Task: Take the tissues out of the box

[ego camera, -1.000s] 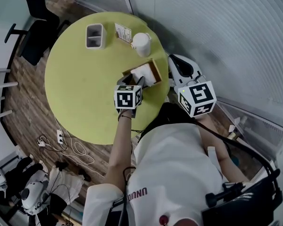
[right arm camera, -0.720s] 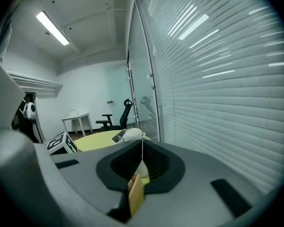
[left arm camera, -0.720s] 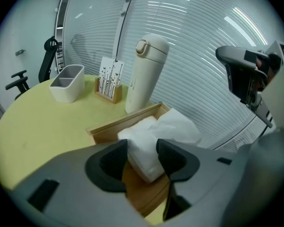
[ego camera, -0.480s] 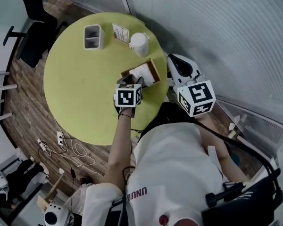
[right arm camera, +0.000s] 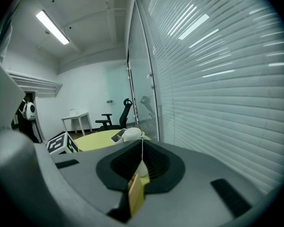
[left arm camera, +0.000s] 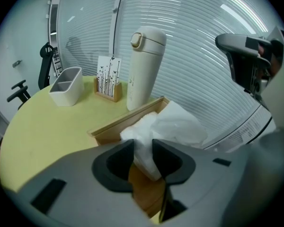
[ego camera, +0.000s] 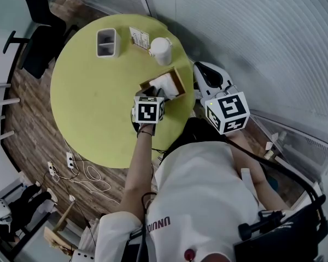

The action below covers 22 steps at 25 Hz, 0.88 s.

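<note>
A wooden tissue box [ego camera: 179, 82] [left arm camera: 114, 126] lies near the right edge of the round yellow-green table [ego camera: 93, 102]. A white tissue [ego camera: 165, 83] [left arm camera: 173, 124] stands bunched up out of it. My left gripper [ego camera: 155, 94] [left arm camera: 143, 150] is at the box's near end. Its jaws are closing, and the tissue fills the narrow gap between the pads, which touch it on both sides. My right gripper [ego camera: 206, 76] [right arm camera: 142, 162] hangs beyond the table's right edge, shut with nothing in it.
Behind the box stand a white flask [ego camera: 162, 50] [left arm camera: 144, 67], a small card holder [ego camera: 141, 37] [left arm camera: 108, 82] and a white two-part bin [ego camera: 106, 41] [left arm camera: 66, 85]. An office chair [ego camera: 41, 31] stands at the far left; cables [ego camera: 79, 171] lie on the floor.
Hardly anything differs in the head view: both grippers stay where they were, the left one at the tissue box.
</note>
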{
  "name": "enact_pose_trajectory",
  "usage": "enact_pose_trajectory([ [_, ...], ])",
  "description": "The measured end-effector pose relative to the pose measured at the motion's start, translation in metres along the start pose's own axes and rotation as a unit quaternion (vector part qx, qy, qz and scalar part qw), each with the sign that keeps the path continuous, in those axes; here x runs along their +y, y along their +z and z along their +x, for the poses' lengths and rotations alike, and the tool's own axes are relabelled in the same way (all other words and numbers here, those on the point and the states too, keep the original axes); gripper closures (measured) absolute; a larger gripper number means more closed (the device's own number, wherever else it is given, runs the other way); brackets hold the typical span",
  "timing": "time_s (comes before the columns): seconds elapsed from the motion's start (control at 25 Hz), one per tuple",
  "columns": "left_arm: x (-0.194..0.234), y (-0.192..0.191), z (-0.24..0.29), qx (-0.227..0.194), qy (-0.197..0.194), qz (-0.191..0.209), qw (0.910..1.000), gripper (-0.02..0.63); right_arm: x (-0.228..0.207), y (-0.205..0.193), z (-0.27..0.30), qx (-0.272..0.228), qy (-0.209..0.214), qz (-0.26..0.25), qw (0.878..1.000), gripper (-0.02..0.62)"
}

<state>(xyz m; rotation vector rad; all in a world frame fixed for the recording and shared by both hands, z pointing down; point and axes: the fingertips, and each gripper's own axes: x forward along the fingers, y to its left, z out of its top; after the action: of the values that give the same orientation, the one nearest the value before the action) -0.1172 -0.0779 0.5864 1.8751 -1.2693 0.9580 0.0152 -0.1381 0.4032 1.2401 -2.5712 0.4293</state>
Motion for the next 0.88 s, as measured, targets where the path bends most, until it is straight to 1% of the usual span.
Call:
enact_pose_trajectory([
  [0.36,0.0001,-0.0012,-0.0002,0.005,0.002,0.014,0.9999,0.508,0.0010,0.0001,0.0013,0.002,0.001,0.001,1.000,0.575],
  [0.56,-0.0001,-0.0013,-0.0030,0.006,0.002,0.015,0.9999,0.529,0.0020,0.0004,0.0018,0.003,0.002,0.001,1.000,0.575],
  [0.88,0.0004,-0.0007,-0.0025,0.000,0.005,0.021,0.9998,0.551,0.0028,-0.0011,0.0042,0.006,0.003,0.000,1.000,0.575],
])
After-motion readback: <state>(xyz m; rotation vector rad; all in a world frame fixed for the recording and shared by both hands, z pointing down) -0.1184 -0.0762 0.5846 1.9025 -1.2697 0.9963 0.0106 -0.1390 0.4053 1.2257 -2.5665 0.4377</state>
